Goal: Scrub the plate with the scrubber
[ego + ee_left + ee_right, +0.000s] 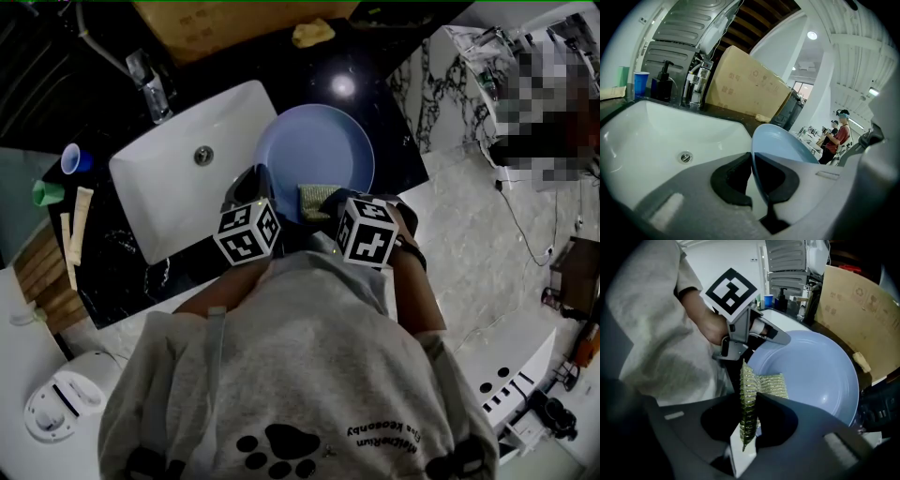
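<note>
A light blue plate (319, 150) is held tilted beside the white sink (169, 187), over the dark counter. My left gripper (253, 186) is shut on the plate's near left rim. In the left gripper view the thin rim (757, 173) runs edge-on between the two dark pads. My right gripper (325, 210) is shut on a green-yellow scrubber (316, 200), which lies against the plate's near edge. In the right gripper view the scrubber (754, 387) stands on edge between the jaws and folds onto the plate (815, 371), just below the left gripper (754, 333).
A faucet (150, 89) stands behind the sink, and a cardboard box (234, 23) leans at the back. A blue cup (73, 159) and a green cup (45, 193) stand left of the sink, near a soap dispenser (663, 84). A person (839, 136) stands far off.
</note>
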Demonstrator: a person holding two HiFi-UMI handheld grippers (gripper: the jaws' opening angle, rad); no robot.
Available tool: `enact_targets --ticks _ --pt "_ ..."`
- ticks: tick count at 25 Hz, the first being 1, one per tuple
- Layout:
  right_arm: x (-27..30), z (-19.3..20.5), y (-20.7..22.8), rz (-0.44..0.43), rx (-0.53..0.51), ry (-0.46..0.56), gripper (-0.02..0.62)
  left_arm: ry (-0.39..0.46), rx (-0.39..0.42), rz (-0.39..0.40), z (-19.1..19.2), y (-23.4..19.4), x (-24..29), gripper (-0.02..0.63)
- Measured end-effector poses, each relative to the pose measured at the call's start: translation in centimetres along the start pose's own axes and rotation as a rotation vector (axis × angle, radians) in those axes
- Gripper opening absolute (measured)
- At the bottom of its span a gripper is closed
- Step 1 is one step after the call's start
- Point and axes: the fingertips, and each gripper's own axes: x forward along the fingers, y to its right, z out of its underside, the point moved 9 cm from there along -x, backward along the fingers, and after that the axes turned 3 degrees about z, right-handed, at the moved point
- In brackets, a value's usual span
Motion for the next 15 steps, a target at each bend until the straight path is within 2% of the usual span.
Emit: enact_targets --ticks 9,12,15 --pt "-2.3 -0.4 -1.2 -0.11 0.01 0.017 0.074 0.001 0.009 0.001 0.0 0.0 0.0 0.02" --pt "-3.1 -0.5 -1.4 -0.117 0.004 0.038 0.073 0.0 0.015 0.003 0.0 0.1 0.0 0.02" --pt "-4.1 -0.4 -1.3 -0.084 0.006 0.065 0.072 -0.001 0.018 0.002 0.1 0.2 0.0 0.02"
